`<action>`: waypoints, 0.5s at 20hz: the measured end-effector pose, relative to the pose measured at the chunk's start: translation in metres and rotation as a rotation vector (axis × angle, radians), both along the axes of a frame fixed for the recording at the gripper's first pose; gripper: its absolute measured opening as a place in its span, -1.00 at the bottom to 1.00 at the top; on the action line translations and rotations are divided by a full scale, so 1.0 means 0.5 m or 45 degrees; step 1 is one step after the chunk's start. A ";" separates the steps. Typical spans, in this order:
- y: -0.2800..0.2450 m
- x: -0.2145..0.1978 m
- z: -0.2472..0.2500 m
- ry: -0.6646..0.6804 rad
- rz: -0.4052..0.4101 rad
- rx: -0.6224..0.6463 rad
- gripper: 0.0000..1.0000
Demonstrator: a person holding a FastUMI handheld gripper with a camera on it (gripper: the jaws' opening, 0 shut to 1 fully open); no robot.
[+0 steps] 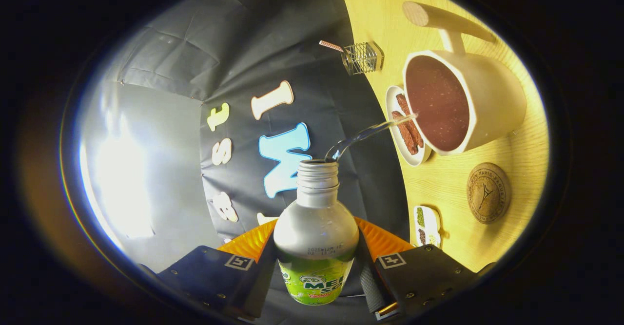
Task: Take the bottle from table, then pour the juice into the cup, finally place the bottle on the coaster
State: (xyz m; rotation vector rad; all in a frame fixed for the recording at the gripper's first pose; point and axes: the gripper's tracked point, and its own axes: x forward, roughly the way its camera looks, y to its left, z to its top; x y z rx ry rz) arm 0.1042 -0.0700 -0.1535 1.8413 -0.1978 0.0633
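Observation:
My gripper (316, 266) is shut on a silver bottle (316, 227) with a green label, both fingers pressing its sides. The view is rolled, so the bottle is tipped toward the table. Its uncapped mouth points at a cream cup (468, 103) with a long handle, which stands on the wooden table (453, 183). A thin clear stream (365, 132) arcs from the mouth into the cup, which holds dark reddish-brown liquid. A round cork coaster (488, 193) lies on the table beside the cup, nearer the fingers, with nothing on it.
A small white oval dish (397, 98) with brown strips sits against the cup. A little wire basket (363, 58) stands beyond the cup at the table's edge. A small white dish (426, 225) with green and dark bits lies near the fingers.

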 end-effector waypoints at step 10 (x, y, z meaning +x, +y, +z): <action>-0.015 0.005 -0.010 0.014 -0.021 0.044 0.54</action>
